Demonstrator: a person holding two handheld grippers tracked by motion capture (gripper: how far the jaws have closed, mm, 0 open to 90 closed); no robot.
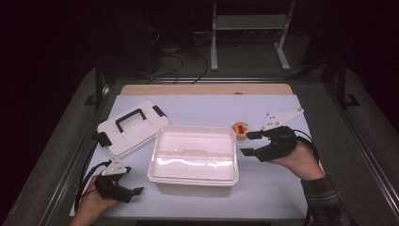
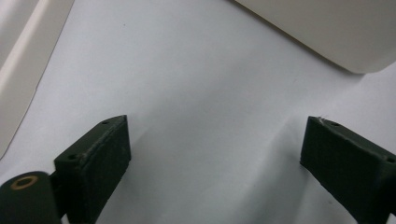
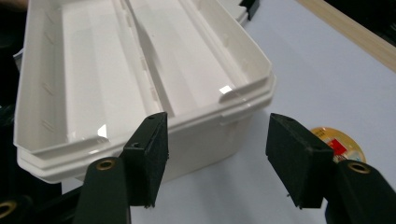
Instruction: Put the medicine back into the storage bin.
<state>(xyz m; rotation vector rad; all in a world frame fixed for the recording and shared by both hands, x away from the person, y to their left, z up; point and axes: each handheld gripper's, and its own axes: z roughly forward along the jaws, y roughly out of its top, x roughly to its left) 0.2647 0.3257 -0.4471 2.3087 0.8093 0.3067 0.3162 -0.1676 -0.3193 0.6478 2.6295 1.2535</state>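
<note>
Nearest the high camera, the left gripper sits low at the near left corner of the pale tabletop, held in the person's left hand. Its fingers stand wide apart with bare tabletop between them and nothing in their grasp; in the left gripper view a corner of the white storage box shows ahead at the upper right, well clear of the pads.

That open white storage box stands in the middle of the tabletop, its interior split by a lengthwise divider and holding no visible contents. Its lid, white with a black carry handle and black latches, lies flat just behind and to the left of the box, one edge close beside the box's far left corner.

On the right, the right gripper is held by the right hand, whose plaid sleeve enters from the bottom edge. Its fingers are parted about halfway and grip nothing; in the right gripper view they frame the box's near corner, which lies beyond the pads rather than between them.

A small round yellow tin with a red label lies on the tabletop just behind the right gripper's upper finger and just beside the box's far right corner; the same tin peeks out behind the right-hand finger in the right gripper view.
</note>
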